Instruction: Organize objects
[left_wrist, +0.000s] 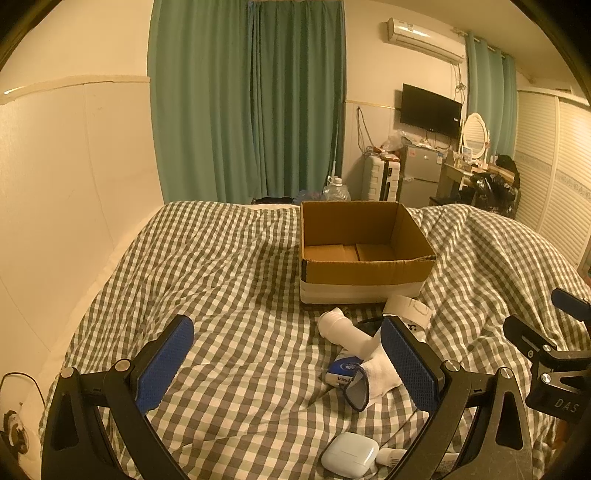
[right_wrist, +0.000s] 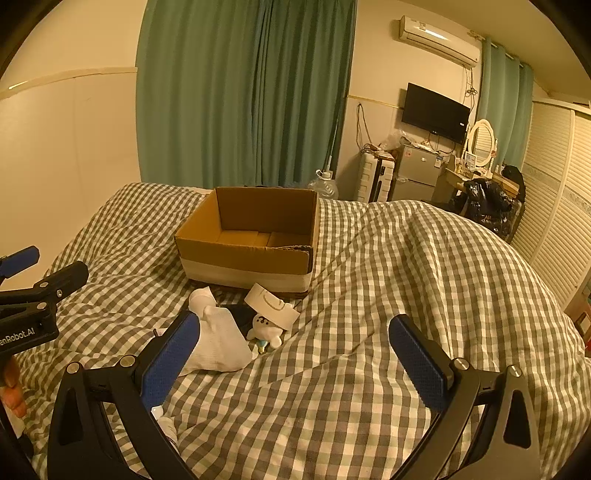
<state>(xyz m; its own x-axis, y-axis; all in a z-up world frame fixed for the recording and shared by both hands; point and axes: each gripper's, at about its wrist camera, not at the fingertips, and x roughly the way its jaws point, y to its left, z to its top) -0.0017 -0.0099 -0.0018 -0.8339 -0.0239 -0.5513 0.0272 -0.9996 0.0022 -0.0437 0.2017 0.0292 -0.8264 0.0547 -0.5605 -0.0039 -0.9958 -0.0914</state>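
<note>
An open, empty cardboard box (left_wrist: 364, 271) (right_wrist: 243, 258) stands on the checked bed. In front of it lie a white sock (left_wrist: 351, 336) (right_wrist: 218, 347), a blue tissue pack (left_wrist: 341, 371), dark-framed glasses (left_wrist: 356, 393), a white roll (left_wrist: 408, 308) (right_wrist: 273, 306), a small white plush toy (right_wrist: 264, 330) and a white earbud case (left_wrist: 349, 458). My left gripper (left_wrist: 288, 362) is open and empty above the bed, just left of the pile. My right gripper (right_wrist: 293, 360) is open and empty, with the pile at its left finger.
The checked duvet (right_wrist: 406, 295) bulges high on the right. A wall runs along the bed's left side. Green curtains (left_wrist: 247, 99), a small fridge (left_wrist: 421, 177), a dresser with mirror and a wardrobe stand beyond the bed.
</note>
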